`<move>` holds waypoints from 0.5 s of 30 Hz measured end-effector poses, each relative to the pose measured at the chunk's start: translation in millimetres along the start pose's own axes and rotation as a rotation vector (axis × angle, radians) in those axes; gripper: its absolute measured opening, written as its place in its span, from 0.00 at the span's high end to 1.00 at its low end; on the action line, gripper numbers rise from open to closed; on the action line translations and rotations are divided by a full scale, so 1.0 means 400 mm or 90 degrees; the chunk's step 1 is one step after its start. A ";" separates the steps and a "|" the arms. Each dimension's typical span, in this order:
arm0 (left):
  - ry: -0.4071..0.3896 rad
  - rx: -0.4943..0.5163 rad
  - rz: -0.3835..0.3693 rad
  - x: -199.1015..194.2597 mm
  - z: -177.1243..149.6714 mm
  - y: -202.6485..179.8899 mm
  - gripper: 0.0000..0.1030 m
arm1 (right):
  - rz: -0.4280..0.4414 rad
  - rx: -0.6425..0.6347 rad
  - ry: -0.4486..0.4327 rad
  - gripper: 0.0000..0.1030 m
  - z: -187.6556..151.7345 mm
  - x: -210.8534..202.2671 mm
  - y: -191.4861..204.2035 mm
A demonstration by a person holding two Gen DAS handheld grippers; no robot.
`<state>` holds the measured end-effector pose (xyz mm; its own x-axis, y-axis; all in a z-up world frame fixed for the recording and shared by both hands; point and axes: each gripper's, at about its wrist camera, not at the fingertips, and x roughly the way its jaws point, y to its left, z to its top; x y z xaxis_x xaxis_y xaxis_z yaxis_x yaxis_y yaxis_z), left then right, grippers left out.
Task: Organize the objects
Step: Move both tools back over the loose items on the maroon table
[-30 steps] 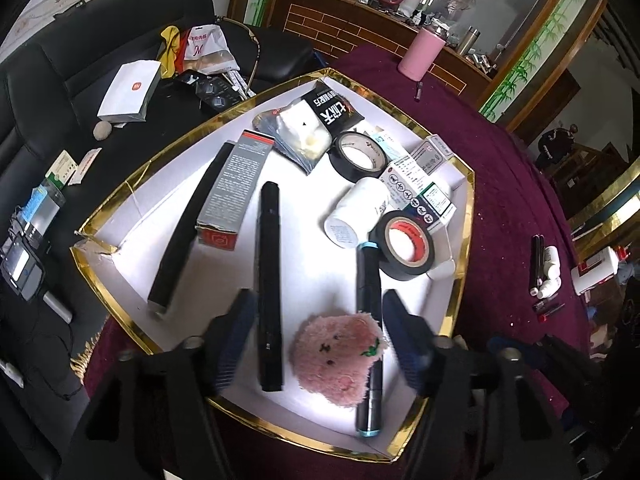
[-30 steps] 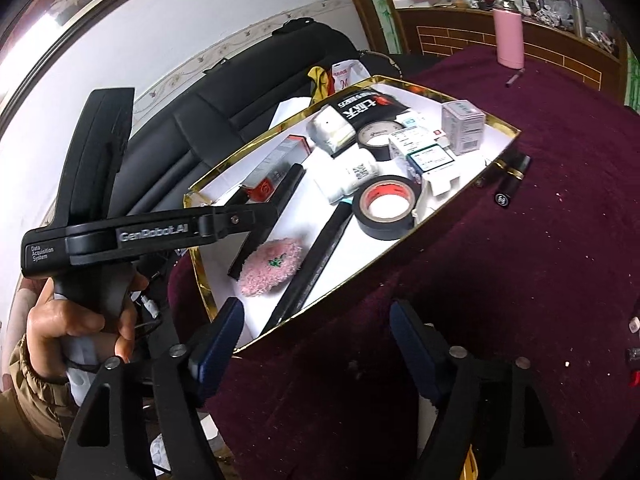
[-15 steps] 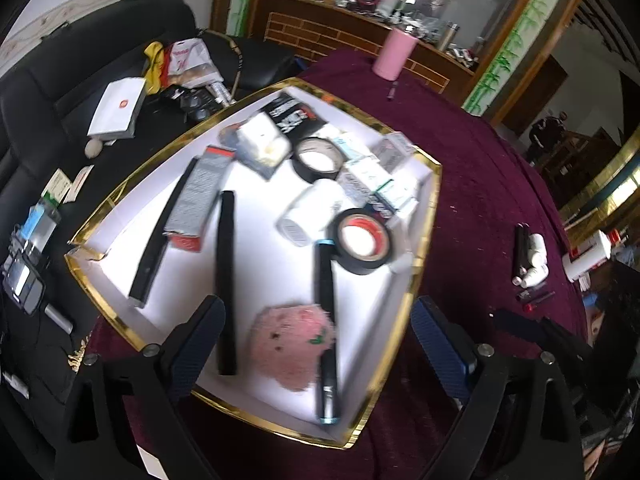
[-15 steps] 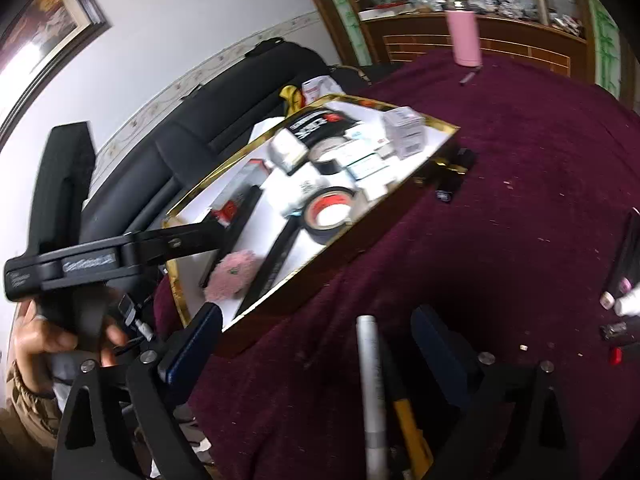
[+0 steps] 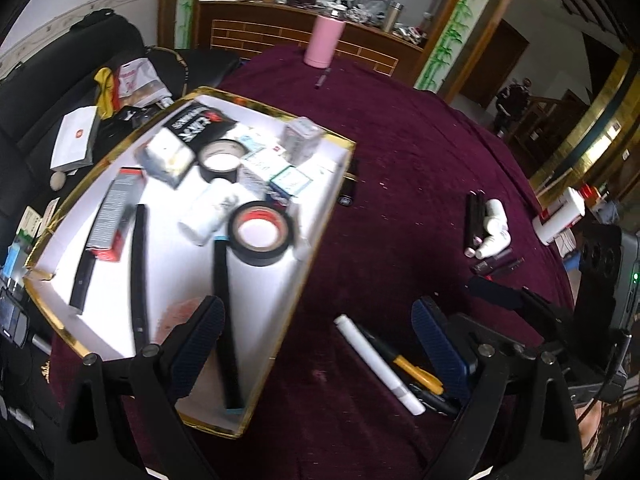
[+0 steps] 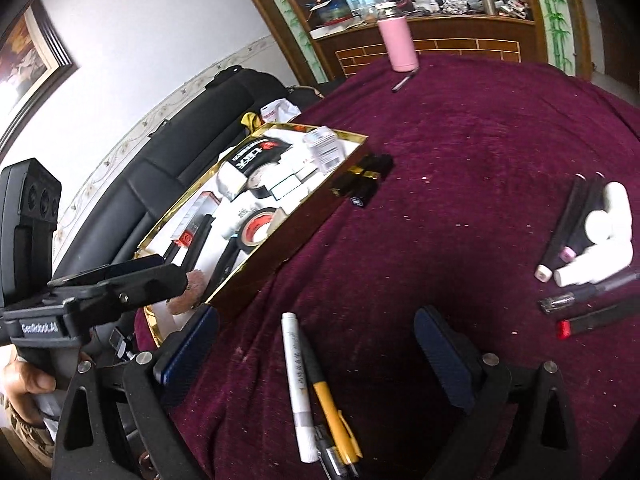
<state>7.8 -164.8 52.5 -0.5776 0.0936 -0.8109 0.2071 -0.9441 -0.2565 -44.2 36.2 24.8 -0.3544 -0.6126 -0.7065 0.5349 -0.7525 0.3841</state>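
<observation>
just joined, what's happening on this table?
A person holds a pair of tongs in each hand over a maroon-clothed table, sorting loose items into a gold-rimmed white tray. The tray already holds rolls of black tape, small boxes and long black pens. Both the left tongs and the right tongs are open and empty. Between the right tongs' fingers lie a white marker and a yellow pen, not yet gripped.

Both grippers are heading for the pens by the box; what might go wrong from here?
1. The white marker and yellow pen lie touching, so the right gripper may pinch both.
2. The left gripper straddles the box's gold rim and may knock it.
3. Both open grippers crowd one spot and may collide.
</observation>
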 end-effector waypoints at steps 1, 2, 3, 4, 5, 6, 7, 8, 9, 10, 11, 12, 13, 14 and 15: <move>0.001 0.004 -0.001 0.002 -0.002 -0.010 0.09 | -0.002 0.002 -0.001 0.02 -0.001 -0.004 -0.006; 0.003 0.008 -0.003 0.003 -0.004 -0.018 0.09 | -0.004 0.004 -0.003 0.02 -0.003 -0.008 -0.012; 0.005 0.011 -0.005 0.005 -0.005 -0.028 0.09 | -0.007 0.006 -0.004 0.02 -0.004 -0.012 -0.018; 0.007 0.014 -0.007 0.007 -0.006 -0.037 0.09 | -0.009 0.008 -0.005 0.02 -0.006 -0.016 -0.023; 0.009 0.017 -0.008 0.009 -0.007 -0.042 0.09 | -0.011 0.009 -0.006 0.02 -0.008 -0.020 -0.028; 0.010 0.020 -0.010 0.012 -0.009 -0.050 0.09 | -0.013 0.012 -0.008 0.02 -0.008 -0.023 -0.033; 0.013 0.023 -0.011 0.014 -0.011 -0.057 0.09 | -0.015 0.015 -0.010 0.02 -0.009 -0.027 -0.039; 0.014 0.025 -0.013 0.017 -0.012 -0.064 0.09 | -0.017 0.017 -0.011 0.02 -0.012 -0.031 -0.044; 0.017 0.029 -0.015 0.020 -0.014 -0.073 0.09 | -0.018 0.020 -0.013 0.02 -0.013 -0.035 -0.049; 0.019 0.031 -0.016 0.023 -0.016 -0.078 0.09 | -0.020 0.022 -0.014 0.02 -0.014 -0.038 -0.055; 0.022 0.033 -0.018 0.027 -0.016 -0.084 0.09 | -0.021 0.025 -0.015 0.02 -0.015 -0.042 -0.061; 0.024 0.035 -0.019 0.030 -0.017 -0.088 0.09 | -0.021 0.026 -0.016 0.02 -0.015 -0.044 -0.066; 0.026 0.038 -0.020 0.033 -0.017 -0.094 0.09 | -0.022 0.029 -0.017 0.02 -0.016 -0.047 -0.070; 0.028 0.041 -0.021 0.034 -0.017 -0.099 0.09 | -0.024 0.030 -0.018 0.02 -0.017 -0.049 -0.074; 0.029 0.044 -0.023 0.036 -0.017 -0.107 0.09 | -0.025 0.032 -0.019 0.02 -0.018 -0.049 -0.078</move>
<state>-4.1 -121.1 48.0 -0.5465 0.1402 -0.8256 0.1318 -0.9592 -0.2501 -48.6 73.6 22.5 -0.3978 -0.5883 -0.7040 0.4811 -0.7872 0.3859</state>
